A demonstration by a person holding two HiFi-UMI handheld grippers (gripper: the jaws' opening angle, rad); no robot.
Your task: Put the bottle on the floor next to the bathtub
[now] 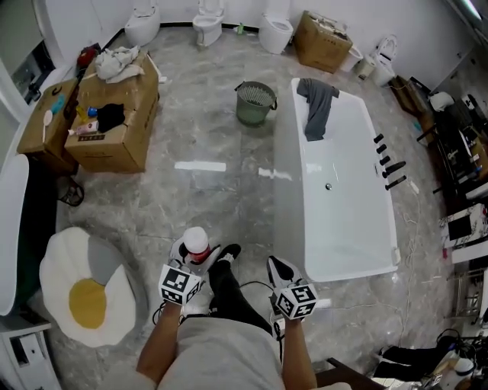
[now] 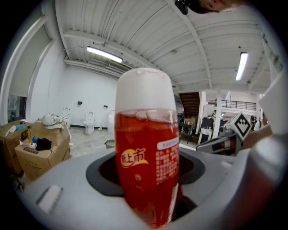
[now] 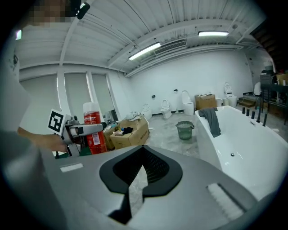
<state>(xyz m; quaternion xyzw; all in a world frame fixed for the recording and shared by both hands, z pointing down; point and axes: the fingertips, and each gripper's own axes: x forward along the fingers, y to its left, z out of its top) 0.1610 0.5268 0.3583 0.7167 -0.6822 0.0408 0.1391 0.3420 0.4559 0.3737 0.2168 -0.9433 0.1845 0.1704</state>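
Marbled grey floor [image 1: 213, 206] fills a showroom-like space, with toilets [image 1: 210, 19] along the far wall. A long white bathtub [image 1: 347, 221] stands to the right, with a grey towel [image 1: 316, 107] draped over its far end. Cardboard boxes [image 1: 122, 129] sit on the left, an egg-shaped rug [image 1: 84, 293] lies nearer, and a green basket [image 1: 255, 103] stands near the tub's far end.

The left hand-held gripper [image 1: 194, 263] is pinching the bottle [image 1: 197, 245], red with a white cap, and holds it upright. The bottle is off the floor, in front of the person and well left of the tub's near end. The right hand-held gripper [image 3: 143, 157] has its jaws pressed together with nothing between them.

The carry looks to be the step in hand, with the placing not yet done. The next move calls for taking the bottle across to bare floor beside the tub's outer wall, lowering it until its base rests flat, and only then spreading the jaws. A tall, narrow bottle like this could tip if released at a tilt.
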